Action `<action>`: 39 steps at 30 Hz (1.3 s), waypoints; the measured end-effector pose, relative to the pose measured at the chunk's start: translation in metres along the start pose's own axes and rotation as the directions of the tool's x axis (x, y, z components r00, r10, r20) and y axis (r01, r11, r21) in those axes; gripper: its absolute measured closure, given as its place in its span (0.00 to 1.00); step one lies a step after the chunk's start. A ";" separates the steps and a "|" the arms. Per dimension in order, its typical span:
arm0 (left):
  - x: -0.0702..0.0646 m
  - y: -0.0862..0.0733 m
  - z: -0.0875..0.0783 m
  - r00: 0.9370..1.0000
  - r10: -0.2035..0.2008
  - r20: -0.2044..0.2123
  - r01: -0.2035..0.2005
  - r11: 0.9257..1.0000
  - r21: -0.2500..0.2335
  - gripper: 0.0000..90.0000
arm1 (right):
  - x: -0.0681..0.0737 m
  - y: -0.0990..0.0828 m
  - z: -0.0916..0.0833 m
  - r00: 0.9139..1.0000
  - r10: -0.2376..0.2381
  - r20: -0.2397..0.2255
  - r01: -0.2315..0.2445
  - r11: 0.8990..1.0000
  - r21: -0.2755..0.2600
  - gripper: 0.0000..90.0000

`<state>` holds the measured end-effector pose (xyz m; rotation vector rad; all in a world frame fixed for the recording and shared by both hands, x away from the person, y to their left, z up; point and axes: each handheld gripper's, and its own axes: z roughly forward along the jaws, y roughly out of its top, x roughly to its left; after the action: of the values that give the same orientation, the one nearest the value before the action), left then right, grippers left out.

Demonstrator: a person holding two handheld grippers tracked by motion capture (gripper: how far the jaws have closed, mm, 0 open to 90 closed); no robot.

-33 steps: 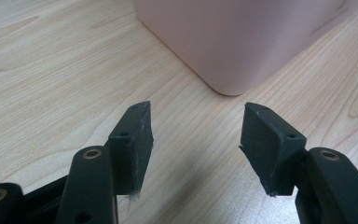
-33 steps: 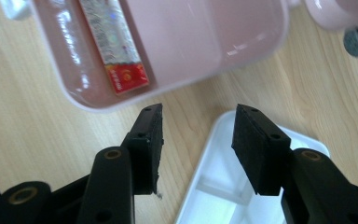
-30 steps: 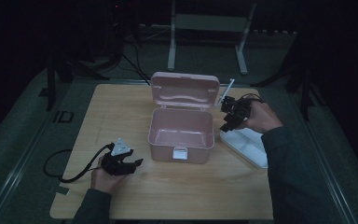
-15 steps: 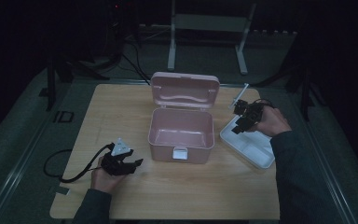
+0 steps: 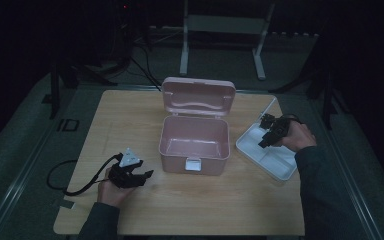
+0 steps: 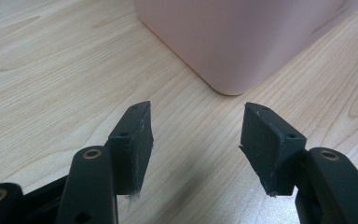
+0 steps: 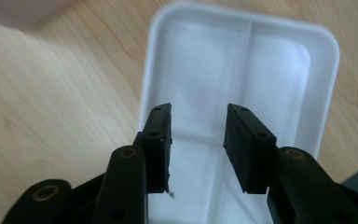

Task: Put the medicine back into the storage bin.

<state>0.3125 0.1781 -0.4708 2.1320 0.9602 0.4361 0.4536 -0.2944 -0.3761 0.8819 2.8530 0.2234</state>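
A pink box (image 5: 195,145) stands open in the middle of the wooden table (image 5: 130,115), its lid tilted back and its inside bare. To its right lies a white divided tray (image 5: 260,155), seen close in the right gripper view (image 7: 279,60). My right gripper (image 5: 269,131) hovers over that tray, jaws open with nothing between them (image 7: 196,140). My left gripper (image 5: 141,177) rests low near the box's front left corner (image 6: 233,51), open and holding nothing (image 6: 196,140).
A black cable (image 5: 75,175) trails from the left gripper over the table's left edge. Beyond the table are a white stand (image 5: 220,30) and dark floor. Bare wood lies in front of the box.
My right gripper has moved from beside the box's lid rightward and down over the white tray. The left gripper has stayed put.
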 end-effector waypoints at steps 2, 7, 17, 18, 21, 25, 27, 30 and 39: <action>0.000 0.000 0.000 1.000 0.000 0.000 0.000 1.000 0.000 0.48 | -0.004 -0.007 0.010 1.000 0.001 0.010 -0.002 0.999 0.041 0.71; 0.000 0.000 0.001 1.000 0.000 0.001 0.000 1.000 0.000 0.48 | -0.010 -0.015 0.019 1.000 0.016 0.019 -0.017 0.998 0.058 0.73; -0.001 0.000 0.002 1.000 0.003 0.003 -0.003 1.000 0.005 0.48 | -0.024 -0.027 0.046 0.999 0.037 0.036 -0.042 0.989 0.145 0.80; -0.001 0.000 0.002 1.000 0.002 0.003 -0.002 1.000 0.005 0.48 | -0.024 -0.028 0.048 0.998 0.041 0.036 -0.046 0.987 0.154 0.80; -0.001 0.000 0.001 1.000 -0.002 0.002 0.002 1.000 0.001 0.48 | -0.026 -0.029 0.053 0.998 0.038 0.040 -0.044 0.984 0.175 0.80; -0.001 0.000 0.002 1.000 0.002 0.005 -0.002 1.000 0.006 0.48 | -0.028 -0.029 0.058 0.998 0.044 0.035 -0.049 0.982 0.182 0.83; -0.001 0.000 0.003 1.000 0.005 0.005 -0.005 1.000 0.008 0.48 | -0.029 -0.029 0.062 0.999 0.048 0.026 -0.052 0.980 0.193 0.85; -0.001 0.000 0.002 1.000 0.002 0.004 -0.002 1.000 0.006 0.48 | -0.031 -0.029 0.067 0.998 0.051 0.022 -0.054 0.979 0.198 0.86; -0.001 0.000 0.002 1.000 0.001 0.004 -0.001 1.000 0.006 0.48 | -0.031 -0.023 0.076 0.999 0.043 -0.003 -0.041 0.975 0.216 0.91</action>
<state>0.3129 0.1763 -0.4726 2.1379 0.9596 0.4295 0.4804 -0.3239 -0.4521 0.9820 2.9075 -0.0818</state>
